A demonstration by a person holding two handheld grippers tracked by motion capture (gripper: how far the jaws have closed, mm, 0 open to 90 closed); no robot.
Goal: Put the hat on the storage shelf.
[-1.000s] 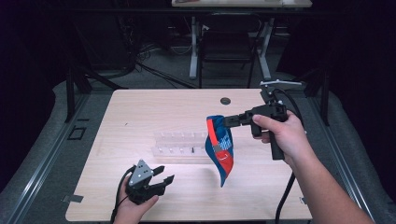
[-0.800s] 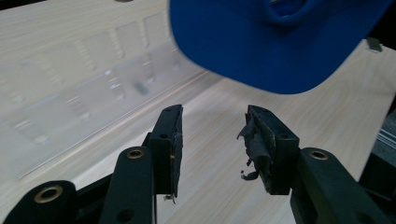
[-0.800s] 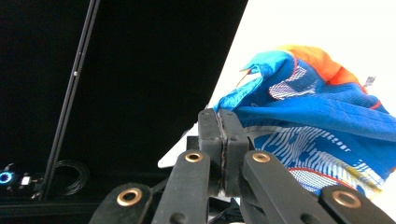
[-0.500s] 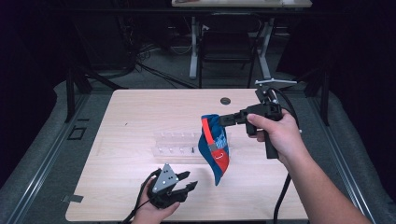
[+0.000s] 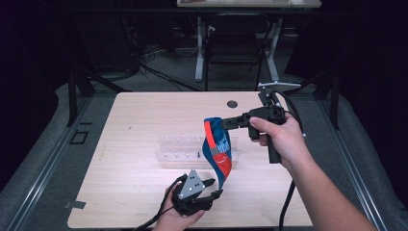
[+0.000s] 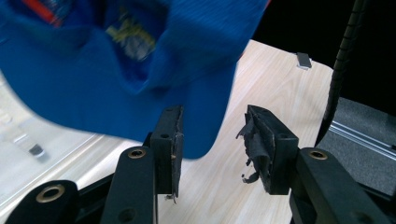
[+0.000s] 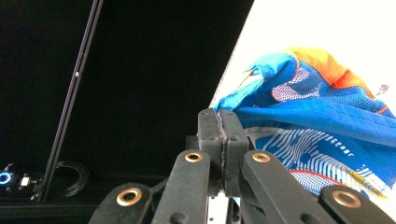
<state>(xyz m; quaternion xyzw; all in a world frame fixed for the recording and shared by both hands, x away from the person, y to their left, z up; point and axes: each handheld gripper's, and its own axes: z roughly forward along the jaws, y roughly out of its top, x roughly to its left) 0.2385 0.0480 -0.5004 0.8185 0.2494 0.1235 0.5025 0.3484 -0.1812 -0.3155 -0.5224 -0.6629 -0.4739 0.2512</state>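
Observation:
A blue cloth bag with red and orange trim hangs above the table, and my right gripper is shut on its top edge. In the right gripper view the jaws press together on the bag's hem. My left gripper sits low near the table's front edge, just left of the bag's bottom end. Its jaws stand open in the left gripper view, with the bag's lower edge hanging right in front of the left gripper and reaching down toward the gap.
A clear plastic rack lies on the wooden table behind the bag. A small dark round disc sits near the table's far edge. Chairs and cables stand on the floor beyond the table.
My left gripper has moved right along the front edge until it is beside the bag's bottom end. My right gripper has carried the bag a little left and toward the front.

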